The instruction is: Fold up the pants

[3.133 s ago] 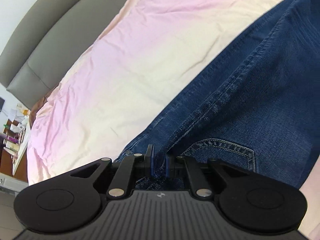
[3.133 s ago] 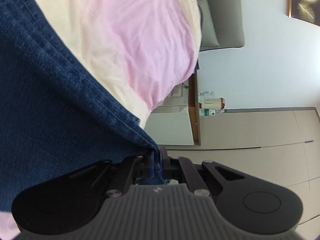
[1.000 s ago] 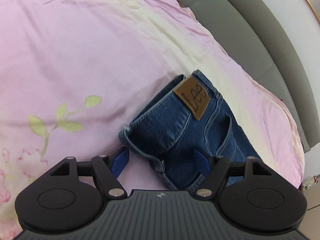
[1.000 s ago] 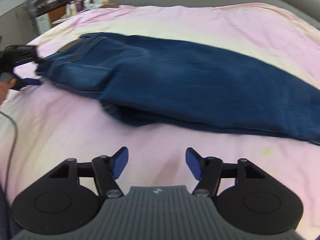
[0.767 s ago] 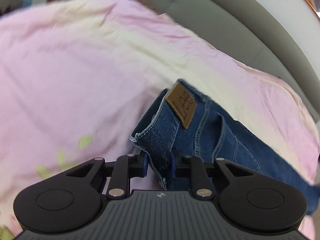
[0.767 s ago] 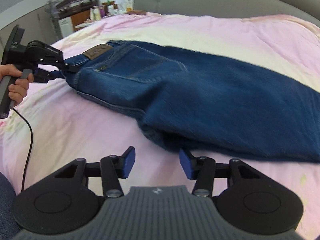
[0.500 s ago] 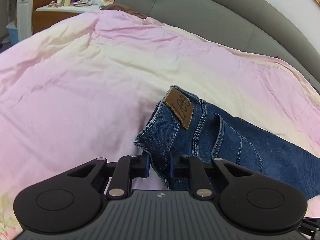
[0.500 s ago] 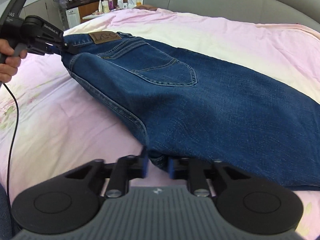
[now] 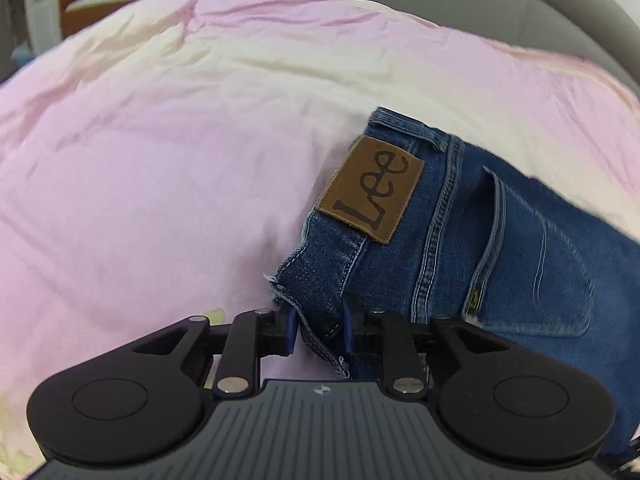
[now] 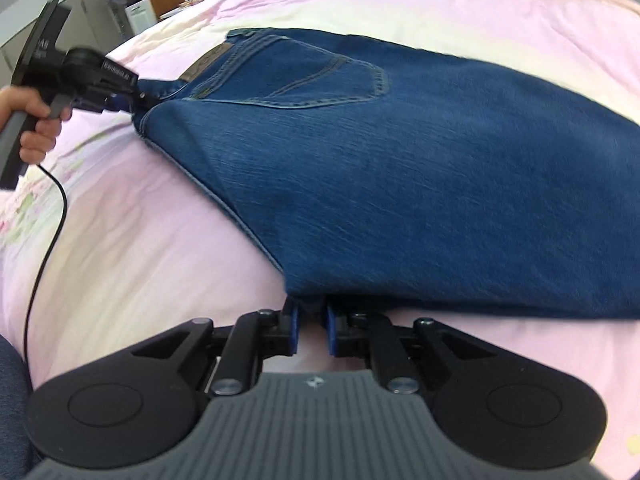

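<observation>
Jeans [image 10: 420, 184] lie lengthwise across the pink bedspread [image 9: 140, 152], folded leg over leg, back pocket and leather patch [image 9: 370, 192] facing up. The left gripper [image 9: 318, 330] has its fingers pinched on the waistband corner just below the patch; the right wrist view shows that same gripper [image 10: 134, 98] clamped at the waist end, denim pulled slightly taut from it. The right gripper [image 10: 310, 330] sits at the near edge around the crotch point, blue pads [image 10: 293, 332] close together with the hem of cloth at their tips; whether they truly bite the fabric I cannot tell, since the edge hides the contact.

Judging from this, the step in hand is straightening the doubled jeans before folding them across. To do it well, both grips should hold all layers, not just the top one, so nothing slips out of line. Tension between the two grippers should be even and low, enough to flatten wrinkles without dragging the bedspread. Any lift should stay level, so the far legs do not twist.
</observation>
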### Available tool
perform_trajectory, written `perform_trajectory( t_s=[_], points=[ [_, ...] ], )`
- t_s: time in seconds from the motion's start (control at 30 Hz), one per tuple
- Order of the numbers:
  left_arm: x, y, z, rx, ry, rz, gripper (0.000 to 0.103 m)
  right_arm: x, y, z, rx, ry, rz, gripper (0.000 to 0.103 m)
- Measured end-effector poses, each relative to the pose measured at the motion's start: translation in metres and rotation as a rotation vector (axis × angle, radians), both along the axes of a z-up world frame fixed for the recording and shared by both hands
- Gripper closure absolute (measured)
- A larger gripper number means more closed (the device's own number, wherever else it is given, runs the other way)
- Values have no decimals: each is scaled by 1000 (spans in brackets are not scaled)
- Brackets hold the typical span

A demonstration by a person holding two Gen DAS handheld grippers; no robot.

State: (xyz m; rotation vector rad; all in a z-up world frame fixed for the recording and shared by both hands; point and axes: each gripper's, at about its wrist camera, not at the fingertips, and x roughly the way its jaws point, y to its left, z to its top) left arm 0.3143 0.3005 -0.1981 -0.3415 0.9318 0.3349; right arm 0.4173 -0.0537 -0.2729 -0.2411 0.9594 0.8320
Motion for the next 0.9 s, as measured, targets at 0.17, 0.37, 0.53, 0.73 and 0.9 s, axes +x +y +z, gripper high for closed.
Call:
perform_trajectory(
  t_s=[0.17,0.37,0.53,0.73,0.9],
  points=[
    [-14,-29,28,138,50,-61,45,-10,-51,16,20,9,-55,84],
    [-48,-88,67,-1,-51,-90,43,-4,-133,29,-36,-29,-227,73],
    [-62,-173,72,-82,-68,-213,39,-3,-218,33,-65,-33,-417,73],
    [-51,-255,38,-94,-34,-259,39,-7,-310,36,-95,-27,-564,73],
    [-32,-275,11,-119,-16,-166,39,5,-370,36,-116,-32,-660,73]
  ],
)
